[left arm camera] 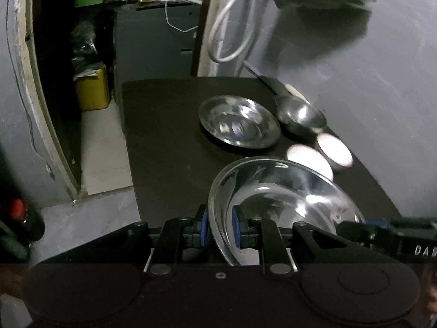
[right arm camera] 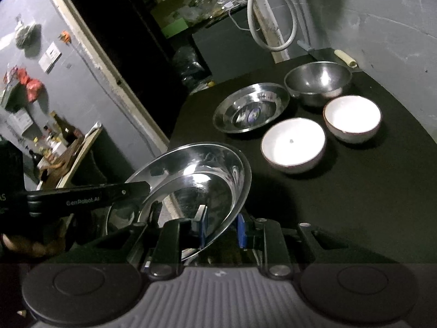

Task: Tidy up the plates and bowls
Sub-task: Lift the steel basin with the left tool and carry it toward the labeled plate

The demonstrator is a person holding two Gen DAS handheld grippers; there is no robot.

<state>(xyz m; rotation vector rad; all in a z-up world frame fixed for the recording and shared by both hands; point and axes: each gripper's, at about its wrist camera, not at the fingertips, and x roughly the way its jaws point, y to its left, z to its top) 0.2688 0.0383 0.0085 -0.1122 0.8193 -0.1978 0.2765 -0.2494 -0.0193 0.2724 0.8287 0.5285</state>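
Both grippers are holding one steel plate (left arm camera: 284,191) between them, lifted clear of the black table (left arm camera: 164,142) and tilted. In the left wrist view, the left gripper (left arm camera: 220,228) is pinching the plate's near rim, its blue pads (left arm camera: 235,227) pressing on either side of the thin metal edge with the jaws standing narrow. The right gripper (right arm camera: 221,229) is doing the same on the opposite rim, its jaws nearly closed on the edge, and its black body is showing at the lower right edge of the left view, just beside the plate. In the right wrist view the left gripper's black arm is reaching in from the left and touching the plate's far rim, with part of a hand (right arm camera: 30,246) showing under it. Farther back on the table, a second steel plate (right arm camera: 251,108) is lying flat, and a steel bowl (right arm camera: 318,82) is standing upright just beside it near the wall. Two white bowls (right arm camera: 293,145) are sitting upright on the near side of those, close together but apart, one nearer the held plate and the other (right arm camera: 352,117) nearer the steel bowl. A white cable (left arm camera: 232,27) is hanging in a loop on the grey wall behind the table
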